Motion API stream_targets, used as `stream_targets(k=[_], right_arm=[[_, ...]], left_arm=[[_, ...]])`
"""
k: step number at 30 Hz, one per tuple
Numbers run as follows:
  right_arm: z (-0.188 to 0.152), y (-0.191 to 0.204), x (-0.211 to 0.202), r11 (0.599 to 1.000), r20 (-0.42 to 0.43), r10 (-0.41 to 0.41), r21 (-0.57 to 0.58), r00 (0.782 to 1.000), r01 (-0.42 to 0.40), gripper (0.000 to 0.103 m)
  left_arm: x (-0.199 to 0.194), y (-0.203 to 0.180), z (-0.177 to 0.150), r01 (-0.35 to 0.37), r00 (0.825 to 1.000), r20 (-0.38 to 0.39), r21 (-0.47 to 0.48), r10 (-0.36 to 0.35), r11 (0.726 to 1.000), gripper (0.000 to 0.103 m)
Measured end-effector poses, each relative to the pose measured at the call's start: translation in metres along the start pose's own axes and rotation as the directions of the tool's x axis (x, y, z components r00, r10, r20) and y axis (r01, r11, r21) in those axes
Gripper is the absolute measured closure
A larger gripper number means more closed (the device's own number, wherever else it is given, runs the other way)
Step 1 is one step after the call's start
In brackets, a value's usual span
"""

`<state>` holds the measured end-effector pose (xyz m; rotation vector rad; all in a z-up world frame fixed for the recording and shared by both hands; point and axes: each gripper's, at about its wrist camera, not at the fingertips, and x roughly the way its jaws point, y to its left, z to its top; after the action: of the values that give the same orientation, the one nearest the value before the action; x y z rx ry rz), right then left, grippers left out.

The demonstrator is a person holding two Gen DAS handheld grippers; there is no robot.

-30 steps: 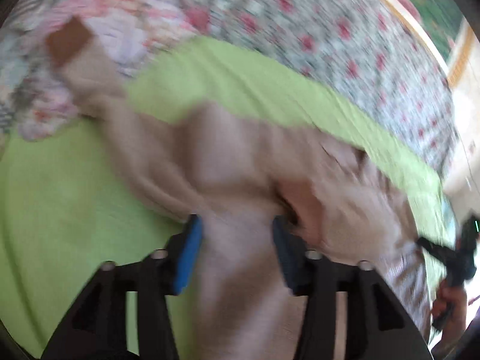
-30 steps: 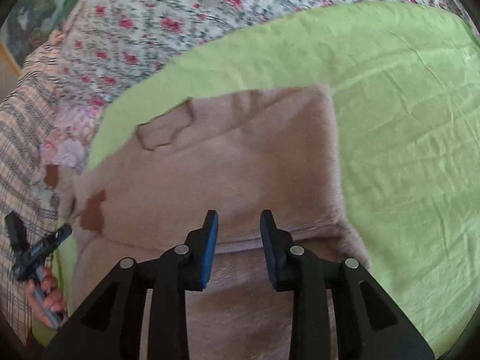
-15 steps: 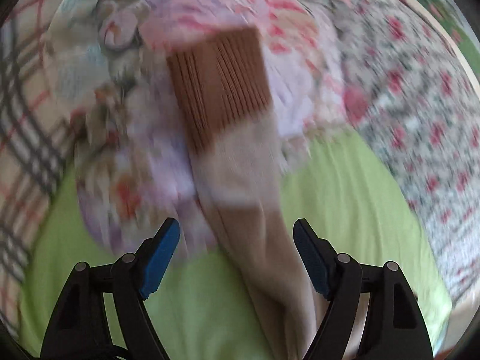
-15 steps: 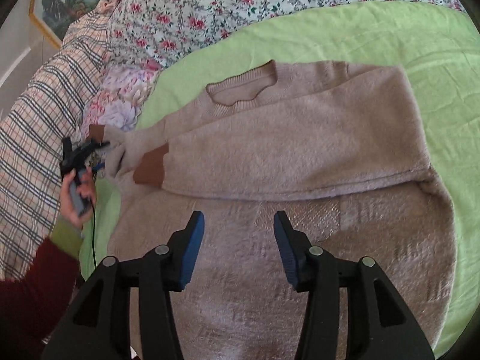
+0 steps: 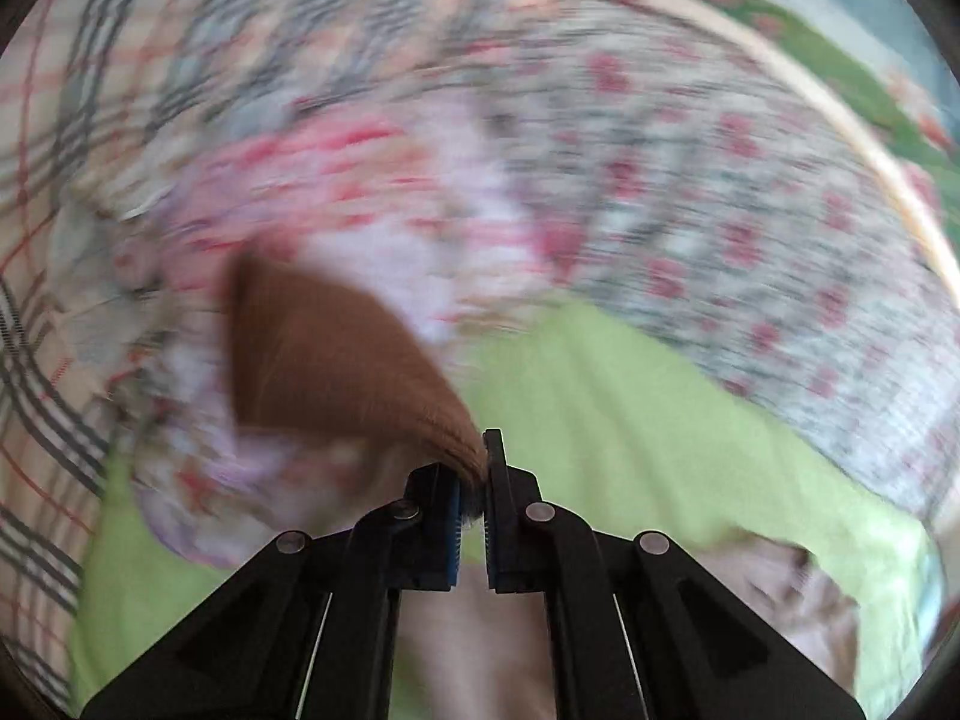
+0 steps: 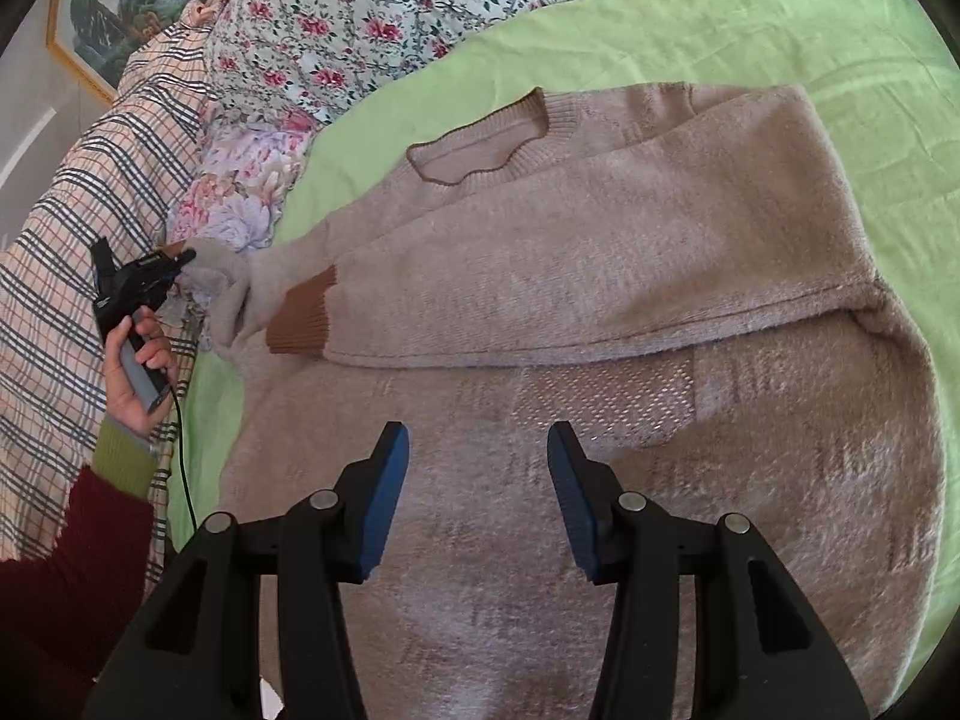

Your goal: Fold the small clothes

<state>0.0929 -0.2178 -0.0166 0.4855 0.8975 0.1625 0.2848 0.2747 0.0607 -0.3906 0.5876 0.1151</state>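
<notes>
While the beige sweater (image 6: 600, 312) lies spread on the green sheet (image 6: 750, 30), its front faces up, with the round ribbed neckline (image 6: 480, 144) toward the flowered bedding (image 6: 372, 6). The knit is fuzzy and pale brown, with a lighter woven panel across the chest. One sleeve is folded across the body of the sweater, its darker brown ribbed cuff (image 6: 300, 318) resting near the sweater's other shoulder. The other sleeve stretches off the sweater's side toward the plaid blanket (image 6: 72, 276).

The left gripper (image 5: 474, 474) is clamped tight on the brown cuff (image 5: 336, 354) of that stretched sleeve; the cloth fans out from between its pads, and this view is blurred. From the right wrist view the same gripper (image 6: 180, 255) is seen beside the sweater, held by a hand (image 6: 141, 372) in a dark red sleeve with a green cuff.

The right gripper (image 6: 478, 450) hovers over the sweater's lower front, its jaws about half apart with nothing between them.
</notes>
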Motion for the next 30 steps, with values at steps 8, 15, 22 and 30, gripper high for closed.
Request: stream_targets(k=[8,15,22,30], right_arm=[[-0.007,-0.014,-0.019,0.999,0.043,-0.003,0.044,0.999,0.001,0.053],[-0.010,-0.041,-0.042,0.993,0.093,-0.045,0.116,0.995,0.034,0.053],[-0.002,-0.056,-0.047,0.984,0.113,-0.064,0.173,0.992,0.044,0.053],[0.030,-0.030,-0.015,0.990,0.126,0.001,0.137,0.992,-0.018,0.034]], left_arm=[[-0.031,-0.168,-0.086,0.322,0.945,-0.128,0.226,-0.300,0.919,0.099],[-0.005,-0.261,-0.173,0.461,0.875,-0.307,0.287,-0.375,0.839,0.099],[0.037,-0.286,-0.239,0.482,0.821,-0.483,0.298,-0.306,0.824,0.089],[-0.030,-0.206,-0.231,0.420,0.865,-0.418,0.302,-0.278,0.856,0.052]])
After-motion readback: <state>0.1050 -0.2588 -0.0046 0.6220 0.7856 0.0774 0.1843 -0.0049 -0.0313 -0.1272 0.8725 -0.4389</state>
